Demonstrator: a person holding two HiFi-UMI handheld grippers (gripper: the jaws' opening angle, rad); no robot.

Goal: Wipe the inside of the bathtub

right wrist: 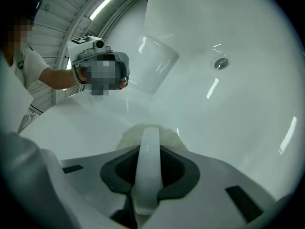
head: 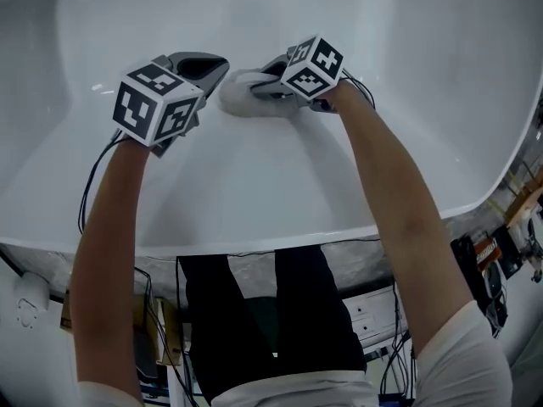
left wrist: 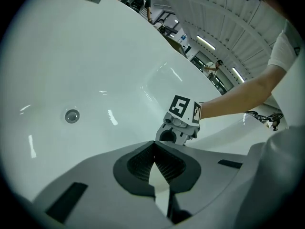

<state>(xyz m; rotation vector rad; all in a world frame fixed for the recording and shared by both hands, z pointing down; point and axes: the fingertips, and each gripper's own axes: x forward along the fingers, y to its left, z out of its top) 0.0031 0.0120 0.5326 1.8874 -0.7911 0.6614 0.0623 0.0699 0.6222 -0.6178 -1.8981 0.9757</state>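
While the right gripper [head: 268, 86] is clamped tight on the white handle [right wrist: 147, 166] of a scrub pad [head: 240, 93], this looks like the wiping step itself. The pad sits pressed on the sloped inner wall of the bathtub [head: 280, 176], just beside the left gripper [head: 214, 66], whose jaws are closed on nothing. The handle's long axis runs straight out along the right jaws, with the pad end pointing to the person's left. The next move probably wants steady pressure and a sweep toward the drain [right wrist: 220, 63].

The left arm [head: 106, 253] and right arm [head: 390, 193] stretched forward and down, the left gripper [head: 216, 64] with jaws closed on nothing, the right gripper [head: 259, 83] just beside it, clamped on a white handle [right wrist: 147, 171].
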